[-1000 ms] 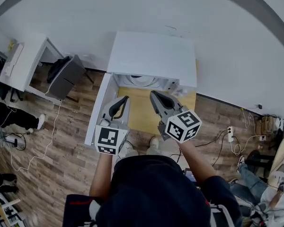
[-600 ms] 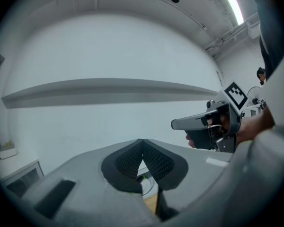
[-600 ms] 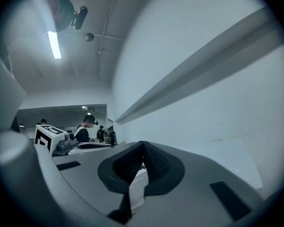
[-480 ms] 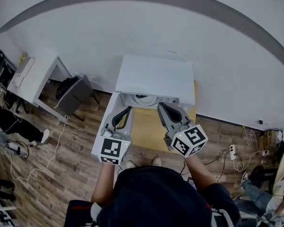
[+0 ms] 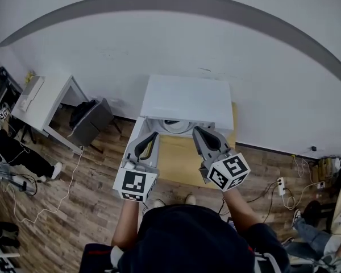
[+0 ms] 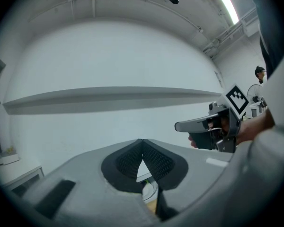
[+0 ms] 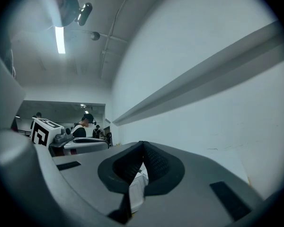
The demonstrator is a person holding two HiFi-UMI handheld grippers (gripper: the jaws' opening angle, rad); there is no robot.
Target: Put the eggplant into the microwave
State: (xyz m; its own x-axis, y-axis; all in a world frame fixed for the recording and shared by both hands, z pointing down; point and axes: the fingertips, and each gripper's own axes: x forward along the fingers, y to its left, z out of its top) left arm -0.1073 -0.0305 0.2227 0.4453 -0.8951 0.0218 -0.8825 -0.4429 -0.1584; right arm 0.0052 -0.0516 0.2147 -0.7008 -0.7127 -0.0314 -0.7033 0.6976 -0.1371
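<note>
You stand over a white box-shaped microwave (image 5: 187,98) that sits on a yellow-topped desk (image 5: 179,158) against the pale wall. Its white door (image 5: 127,152) is swung out on the left side. Just inside the open front you can see part of the round white turntable (image 5: 173,125). The eggplant cannot be made out in any view.

You hold your left hand-held gripper (image 5: 151,135) and your right hand-held gripper (image 5: 199,131) side by side and apart. Both are level over the yellow top, and both point at the microwave's open front. The left one lies near the open door. Each black-and-white marker cube, left (image 5: 135,185) and right (image 5: 228,172), sits at the end nearest your body.

In the left gripper view the dark ribbed pads (image 6: 156,162) meet at their tips with nothing caught between them. A sliver of the turntable shows through the narrow gap lower down. The right gripper appears at the right edge of that view.

In the right gripper view the jaws are likewise brought fully together and hold nothing. A bit of the white microwave shows below the tips.

Brown wood-plank floor (image 5: 85,192) spreads around the desk.
</note>
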